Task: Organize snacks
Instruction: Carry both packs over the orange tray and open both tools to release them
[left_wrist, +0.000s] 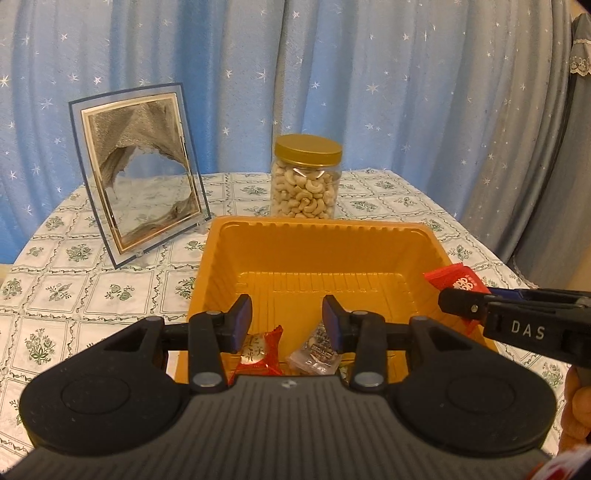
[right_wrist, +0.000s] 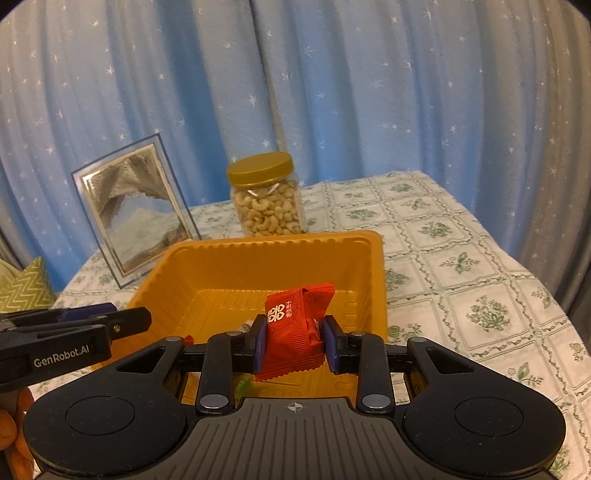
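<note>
Red snack packet (right_wrist: 295, 328) sits pinched upright between the pads of my right hand-held gripper (right_wrist: 295, 341), long axis vertical, hanging over the near right part of the orange tray (right_wrist: 258, 251) on the counter (right_wrist: 480, 266), so the drop is straight down. My left hand-held gripper (left_wrist: 287, 321) is part open and empty above two wrapped candies (left_wrist: 258, 350) in the tray's near end.

- Your backdrop: blue star-print curtain (left_wrist: 332, 74), grey drape (left_wrist: 535, 166) at right.
- Floral grid tablecloth (left_wrist: 74, 288) covers your table.
- Sand-art picture frame (left_wrist: 138, 173) stands tilted, back left.
- Green zigzag cushion (right_wrist: 22, 284) at left edge.
</note>
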